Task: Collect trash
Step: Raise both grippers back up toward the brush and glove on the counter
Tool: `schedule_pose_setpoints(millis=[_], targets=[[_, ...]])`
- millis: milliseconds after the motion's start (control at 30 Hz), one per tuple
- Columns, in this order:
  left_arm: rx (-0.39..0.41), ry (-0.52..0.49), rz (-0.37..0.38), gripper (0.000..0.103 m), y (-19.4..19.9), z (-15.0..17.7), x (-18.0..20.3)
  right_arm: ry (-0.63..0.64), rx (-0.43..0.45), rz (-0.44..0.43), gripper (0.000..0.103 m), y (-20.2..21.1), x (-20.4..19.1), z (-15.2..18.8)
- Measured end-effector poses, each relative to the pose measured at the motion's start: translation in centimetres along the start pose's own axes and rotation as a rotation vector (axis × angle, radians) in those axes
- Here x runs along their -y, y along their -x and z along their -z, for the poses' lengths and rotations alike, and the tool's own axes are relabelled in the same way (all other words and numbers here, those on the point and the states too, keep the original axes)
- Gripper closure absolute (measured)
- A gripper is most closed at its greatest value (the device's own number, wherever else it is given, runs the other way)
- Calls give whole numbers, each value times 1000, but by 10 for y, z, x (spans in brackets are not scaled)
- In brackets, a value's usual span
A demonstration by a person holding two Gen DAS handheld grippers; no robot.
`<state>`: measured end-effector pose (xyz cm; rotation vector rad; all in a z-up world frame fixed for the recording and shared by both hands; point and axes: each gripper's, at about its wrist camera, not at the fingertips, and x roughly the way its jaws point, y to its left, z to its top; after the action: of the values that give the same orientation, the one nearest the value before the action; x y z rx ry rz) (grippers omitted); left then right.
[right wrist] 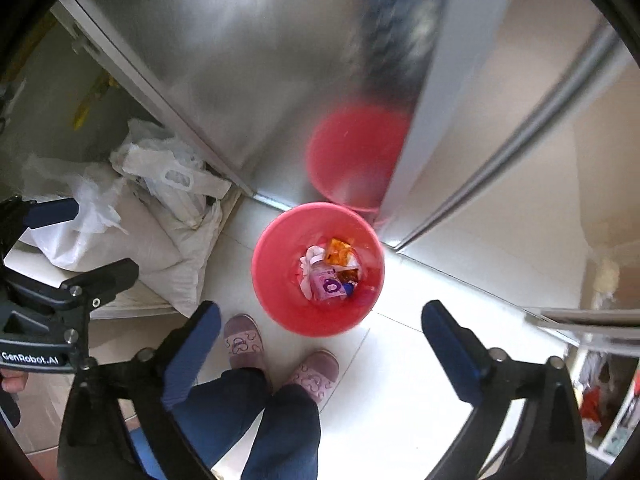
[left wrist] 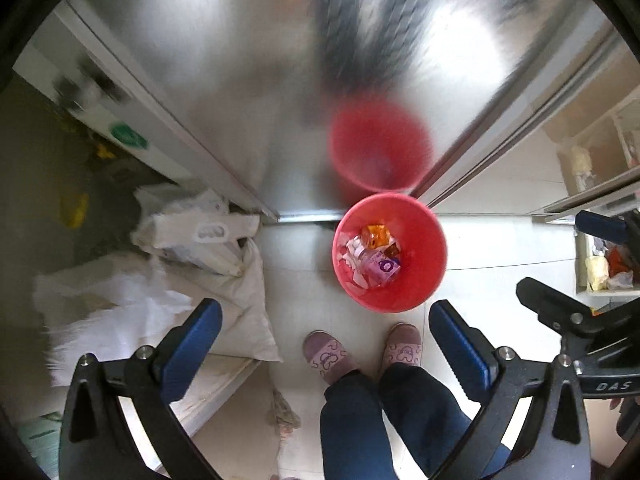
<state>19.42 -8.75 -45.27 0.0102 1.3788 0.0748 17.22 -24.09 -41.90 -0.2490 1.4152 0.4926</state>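
Round red plastic trash bin [left wrist: 390, 252] [right wrist: 318, 269] stands on the pale tiled floor [left wrist: 480, 248] [right wrist: 400, 360], right against the foot of a brushed-metal cabinet door [left wrist: 240, 80] [right wrist: 240, 60], which mirrors it as a blurred red shape. Inside the bin: crumpled wrappers, among them an orange packet [left wrist: 375, 236] [right wrist: 338, 252] and a pink-purple packet with a flower mark [left wrist: 382, 267] [right wrist: 329, 286], plus white scraps.

Just in front of the bin, the person's two feet in pink patterned slippers [left wrist: 328, 354] [right wrist: 242, 340], dark blue trousers above.

Left gripper [left wrist: 325, 338] [right wrist: 60, 236] hangs over the floor beside the bin, blue-padded fingers spread wide, nothing between them. Right gripper [right wrist: 320, 338] [left wrist: 560, 256] likewise held above the bin and feet, jaws released and empty.

To the left of the bin, white woven sacks and crumpled plastic bags [left wrist: 192, 248] [right wrist: 160, 184] lie heaped against the cabinet base. A rag [left wrist: 284, 416] lies on the floor by the person's left leg. At far right, a shelf [left wrist: 600, 276] holds mixed clutter, too small to identify.
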Motion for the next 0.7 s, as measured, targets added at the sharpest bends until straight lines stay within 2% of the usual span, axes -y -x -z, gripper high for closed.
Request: schedule_pose_setpoints(millis=[267, 433, 633, 700], targets=[[113, -70, 13, 0, 145, -10, 12, -39, 87, 46, 1, 143, -3, -2], [178, -158, 14, 0, 210, -19, 24, -125, 150, 52, 1, 216, 0, -2], [229, -152, 52, 0, 267, -30, 24, -137, 221, 58, 1, 271, 2, -3], [259, -153, 39, 0, 285, -32, 26, -142, 246, 64, 1, 283, 6, -5]])
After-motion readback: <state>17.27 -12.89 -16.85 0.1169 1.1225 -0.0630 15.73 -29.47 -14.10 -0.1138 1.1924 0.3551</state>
